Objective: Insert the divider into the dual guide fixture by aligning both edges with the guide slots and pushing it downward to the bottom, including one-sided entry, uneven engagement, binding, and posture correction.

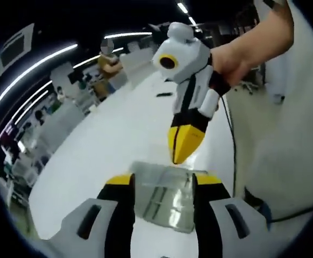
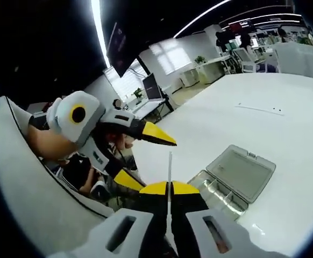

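Note:
A clear plastic guide fixture, a shallow box with ribbed slots, lies on the white table between my left gripper's open yellow-tipped jaws. In the right gripper view the fixture sits beside its flipped-open lid. My right gripper is shut on the divider, a thin clear sheet seen edge-on and standing straight up from the jaws. In the left gripper view the right gripper points down just above the fixture's far edge, held by a hand. The left gripper hangs open at the left.
The white table stretches far beyond the fixture. A small dark item lies further along it. Desks, monitors and chairs stand in the background, with a person at the far end. A cable trails along the table's right side.

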